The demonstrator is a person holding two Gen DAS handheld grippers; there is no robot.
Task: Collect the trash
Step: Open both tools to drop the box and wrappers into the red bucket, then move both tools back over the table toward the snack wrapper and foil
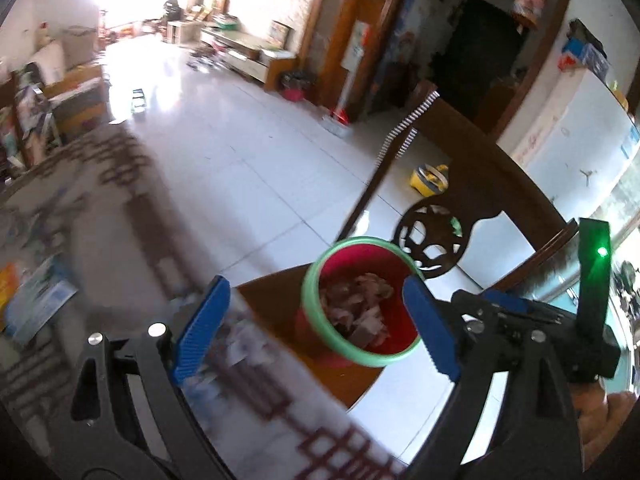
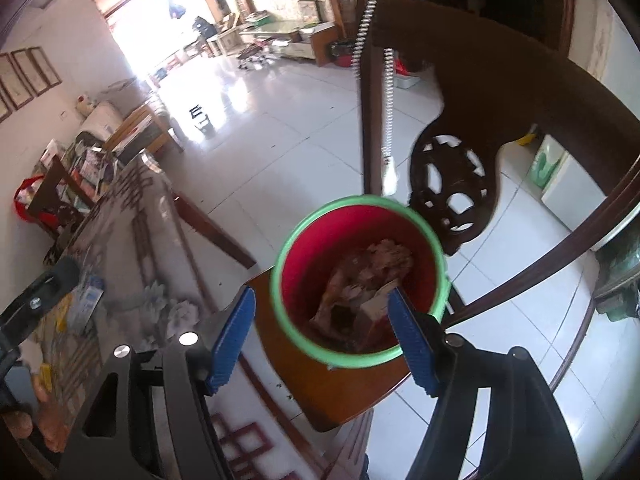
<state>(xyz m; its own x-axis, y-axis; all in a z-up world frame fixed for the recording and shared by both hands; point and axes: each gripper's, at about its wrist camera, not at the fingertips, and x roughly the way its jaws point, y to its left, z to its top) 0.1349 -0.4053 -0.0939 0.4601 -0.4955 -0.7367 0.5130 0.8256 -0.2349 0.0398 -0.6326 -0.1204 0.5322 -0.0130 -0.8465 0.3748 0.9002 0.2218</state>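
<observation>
The bin (image 2: 358, 280), red with a green rim, stands on a wooden chair seat (image 2: 280, 344) just beside the counter (image 2: 132, 216), already holding crumpled paper waste (image 2: 376, 276). The left gripper (image 1: 316, 328) hangs above it with jaws spread and nothing between them. The right gripper (image 2: 324, 334) also shows jaws spread and empty, over the bin's near rim.

Risks, as judged:
- The bin sits near the seat's front edge; a knock from either gripper could tip it onto the tiled floor (image 2: 280, 140).
- Both grippers crowd one opening and could collide.
- Further scraps appear to lie on the counter, blurred in both views.
</observation>
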